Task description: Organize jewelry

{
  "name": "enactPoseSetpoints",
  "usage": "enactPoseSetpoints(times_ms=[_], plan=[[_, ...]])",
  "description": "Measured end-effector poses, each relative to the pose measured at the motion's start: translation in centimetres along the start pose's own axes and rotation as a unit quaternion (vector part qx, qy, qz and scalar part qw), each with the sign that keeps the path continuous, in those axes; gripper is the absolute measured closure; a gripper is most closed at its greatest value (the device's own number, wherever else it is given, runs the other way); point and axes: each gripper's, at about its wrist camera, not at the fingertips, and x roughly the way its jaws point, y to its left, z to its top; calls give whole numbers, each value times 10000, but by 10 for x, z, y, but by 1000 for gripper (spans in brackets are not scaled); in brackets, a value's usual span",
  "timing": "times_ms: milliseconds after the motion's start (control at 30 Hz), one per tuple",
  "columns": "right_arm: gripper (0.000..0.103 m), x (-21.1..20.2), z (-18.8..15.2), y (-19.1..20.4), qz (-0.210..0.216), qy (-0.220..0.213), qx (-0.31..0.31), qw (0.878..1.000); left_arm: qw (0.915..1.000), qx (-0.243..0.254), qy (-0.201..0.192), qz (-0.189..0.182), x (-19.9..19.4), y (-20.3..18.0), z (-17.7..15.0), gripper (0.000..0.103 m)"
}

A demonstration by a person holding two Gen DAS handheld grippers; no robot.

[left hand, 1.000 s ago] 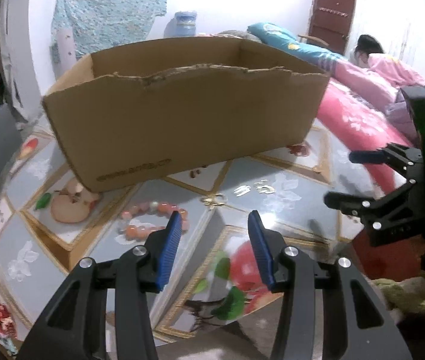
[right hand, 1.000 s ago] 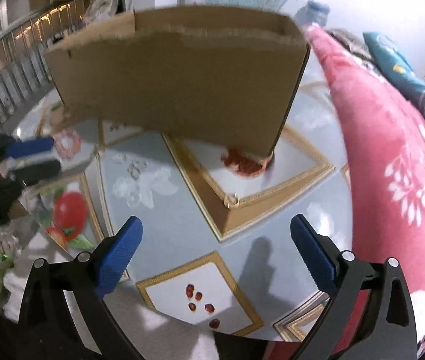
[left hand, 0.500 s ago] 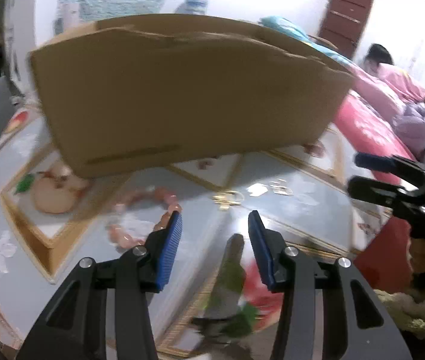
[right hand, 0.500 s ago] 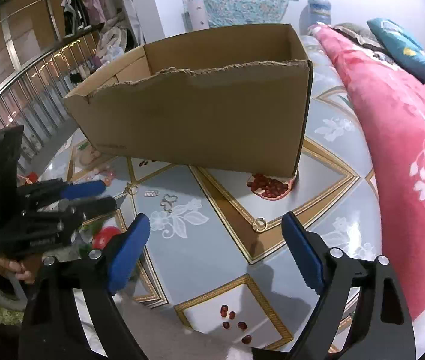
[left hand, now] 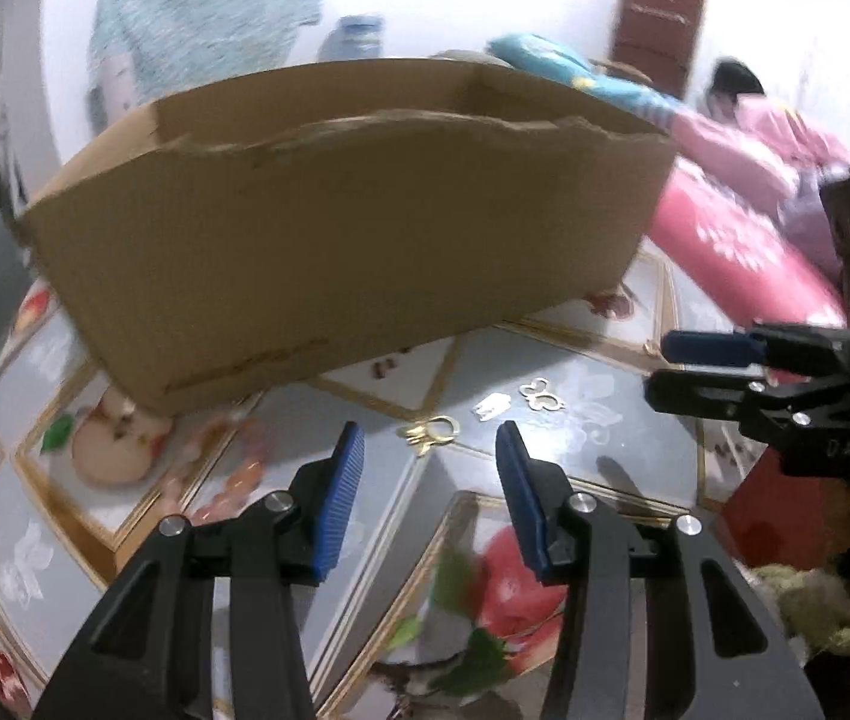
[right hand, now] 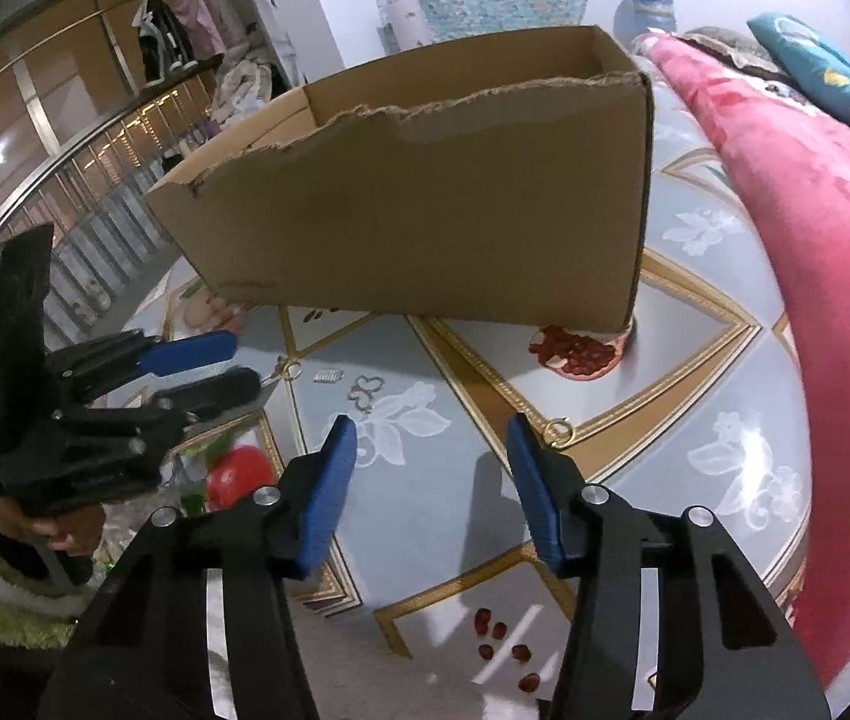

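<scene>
In the left view, the left gripper [left hand: 429,468] is half spread with nothing in it, just as before, and has slid closer to the gold ring [left hand: 436,429] lying by the box [left hand: 335,252], so it looks ready to grab. In the right view, the right gripper [right hand: 432,468] has just been closing from wide to half spread, empty; another ring [right hand: 559,432] sits just beside its right finger.

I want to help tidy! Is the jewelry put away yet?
Not yet. Neither the left gripper nor the right gripper holds anything; the right fingers just closed partway on nothing. A gold ring, gold clip, butterfly charm and bead bracelet lie outside the cardboard box.
</scene>
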Motion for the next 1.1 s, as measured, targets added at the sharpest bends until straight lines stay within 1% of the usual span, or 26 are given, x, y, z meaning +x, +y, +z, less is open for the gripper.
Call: enactPoseSetpoints(times_ms=[33,100,267,333,400,433,500,600,867,967,1033,1100], plan=[[54,1,0,0,7,7,6,10000,9999,139,32,89,3,-4,1,59],[54,2,-1,0,43,18,27,10000,9995,269,91,158,9,-6,1,64],[56,3,-1,1,111,13,8,9999,9987,383,262,229,17,-2,3,71],[56,4,-1,1,132,13,5,9999,9987,387,272,188,20,0,3,73],[57,5,-1,1,142,13,19,9999,9987,409,270,158,21,1,5,80],[57,5,-1,1,145,12,28,9999,9985,444,267,160,22,0,6,82],[57,5,0,0,149,6,50,9999,9984,490,262,126,22,0,7,91],[57,5,-1,-2,143,-2,80,9999,9980,570,257,86,23,-3,7,97],[58,4,0,-2,151,-28,107,9998,9986,445,263,-58,20,-13,3,98],[58,3,0,-2,149,-39,117,9998,9989,391,241,-101,17,-18,0,100],[58,2,0,-3,142,-50,120,9998,9991,339,224,-122,14,-18,-2,103],[58,0,0,-3,137,-60,119,9998,9992,289,224,-132,12,-18,-3,103]])
